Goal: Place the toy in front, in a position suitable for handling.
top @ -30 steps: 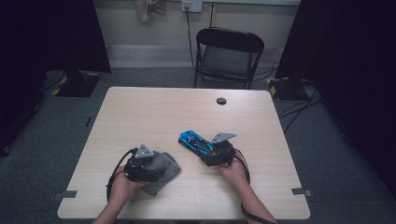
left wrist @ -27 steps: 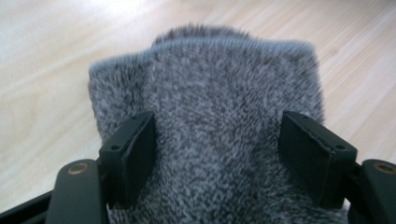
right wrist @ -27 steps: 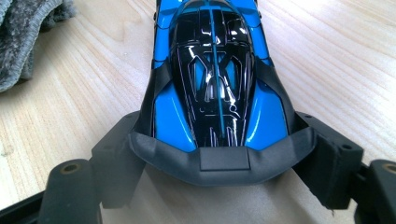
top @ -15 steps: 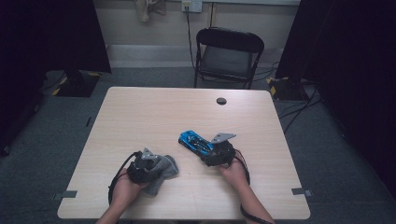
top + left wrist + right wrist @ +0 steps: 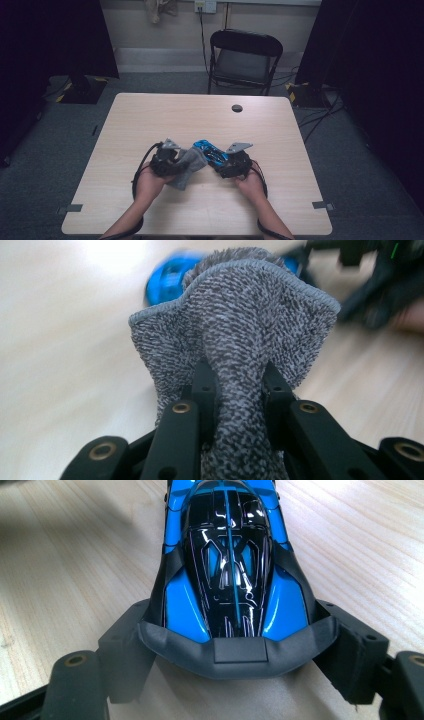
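A grey knitted cloth [image 5: 189,164] is bunched between the jaws of my left gripper [image 5: 178,161], which have just been closing on it. In the left gripper view the cloth [image 5: 240,330] stands up from the left gripper [image 5: 235,382], and both pads press into it. Its far end touches a shiny blue and black toy car [image 5: 207,150]. My right gripper [image 5: 221,160] is shut on the rear of the car [image 5: 230,570]. The car rests on the table with its nose pointing away from the right gripper [image 5: 237,652].
The light wooden table [image 5: 165,120] has a small black round thing [image 5: 237,108] near its far edge. A black folding chair [image 5: 243,60] stands behind the table. Cables trail from both grippers toward the near edge.
My left gripper closed on the grey cloth, then moved right and up with it toward the car. The cloth now hangs lifted against the car. The right gripper and car stayed still.
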Demonstrator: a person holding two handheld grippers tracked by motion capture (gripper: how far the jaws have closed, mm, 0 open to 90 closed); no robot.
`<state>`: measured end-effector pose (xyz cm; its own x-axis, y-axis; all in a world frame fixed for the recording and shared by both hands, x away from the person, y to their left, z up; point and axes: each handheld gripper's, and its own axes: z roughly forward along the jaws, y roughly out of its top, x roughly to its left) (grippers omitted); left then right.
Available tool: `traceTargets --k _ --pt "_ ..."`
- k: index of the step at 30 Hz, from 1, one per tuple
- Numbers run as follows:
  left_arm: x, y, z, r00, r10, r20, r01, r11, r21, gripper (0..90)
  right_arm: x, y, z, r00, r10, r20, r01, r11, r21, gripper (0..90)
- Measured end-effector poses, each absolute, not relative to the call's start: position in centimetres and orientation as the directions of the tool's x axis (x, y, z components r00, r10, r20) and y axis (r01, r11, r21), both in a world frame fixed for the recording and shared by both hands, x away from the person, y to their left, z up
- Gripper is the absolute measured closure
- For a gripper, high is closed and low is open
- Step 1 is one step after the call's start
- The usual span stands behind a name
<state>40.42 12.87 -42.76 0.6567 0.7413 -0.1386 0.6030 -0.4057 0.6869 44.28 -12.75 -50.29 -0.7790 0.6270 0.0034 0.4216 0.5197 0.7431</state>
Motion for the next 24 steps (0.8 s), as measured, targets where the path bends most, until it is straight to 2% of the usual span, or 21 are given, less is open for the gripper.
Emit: traceTargets --k 5,15,24 --pt "43.4 8.1 -42.2 0.676 0.729 -0.105 0.578 -0.436 0.690 74.9 44.3 -12.8 -50.3 -0.779 0.627 0.003 0.422 0.520 0.743 24.2" --pt "45.1 3.4 -44.4 0.688 0.716 -0.123 0.607 -0.474 0.638 74.3 44.3 -12.7 -50.3 -0.778 0.628 0.003 0.422 0.519 0.744 24.3" --pt "44.5 3.0 -45.0 0.695 0.714 -0.083 0.585 -0.495 0.643 74.6 44.2 -12.7 -50.3 -0.774 0.633 0.004 0.426 0.515 0.744 24.4"
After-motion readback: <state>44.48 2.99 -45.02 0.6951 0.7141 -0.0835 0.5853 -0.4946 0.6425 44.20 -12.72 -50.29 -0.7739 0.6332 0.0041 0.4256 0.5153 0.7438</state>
